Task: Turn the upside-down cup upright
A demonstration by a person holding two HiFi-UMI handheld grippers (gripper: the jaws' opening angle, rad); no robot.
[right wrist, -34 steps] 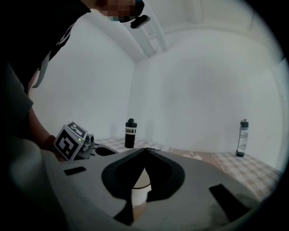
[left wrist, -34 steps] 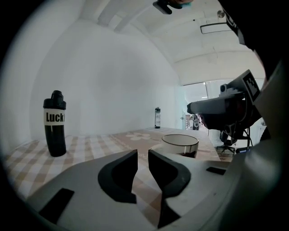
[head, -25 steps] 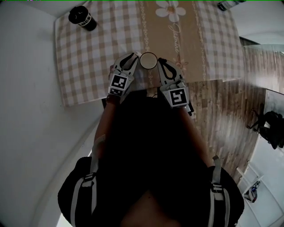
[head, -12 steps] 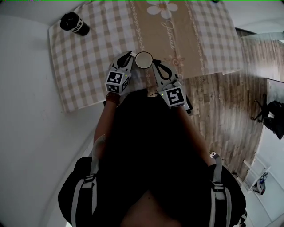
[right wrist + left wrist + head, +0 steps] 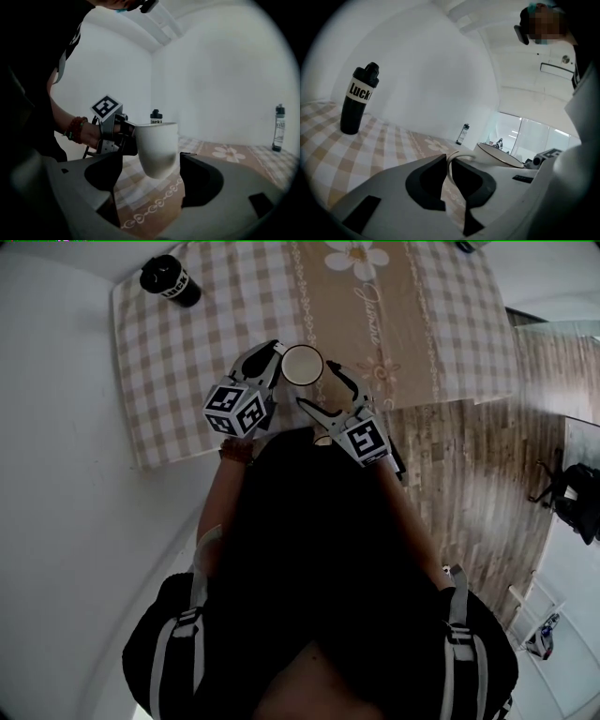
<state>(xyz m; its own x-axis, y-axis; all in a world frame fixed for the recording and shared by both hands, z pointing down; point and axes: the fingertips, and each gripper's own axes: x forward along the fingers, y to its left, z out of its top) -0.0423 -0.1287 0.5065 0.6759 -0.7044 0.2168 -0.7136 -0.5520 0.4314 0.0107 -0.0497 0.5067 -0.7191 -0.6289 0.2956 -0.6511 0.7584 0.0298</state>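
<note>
The left claw (image 5: 449, 176) is pinched on the looped handle (image 5: 457, 156) of the white cup (image 5: 302, 364), its dark pads having just been drawing in onto it. The cup is upright, mouth open to the ceiling, and is held in the air above the counter rather than standing on it; in the right gripper view its rounded base hangs clear of the checked cloth (image 5: 187, 343) that covers the counter.

The right claw (image 5: 317, 383) has just been opening and its jaws now stand spread wide. The cup's lower body lies between them, with a gap on either side, so neither pad touches it. From the head view the two claws flank the cup near the front edge of the counter, the left one rolled so that its marker cube (image 5: 234, 409) is tilted.

A black bottle (image 5: 356, 101) with white lettering stands upright at the far left corner of the cloth, well apart from the cup. A smaller bottle (image 5: 280, 127) stands at the far end, beyond the flower print (image 5: 354, 257). A beaded bracelet (image 5: 75, 129) circles the wrist behind the left claw
</note>
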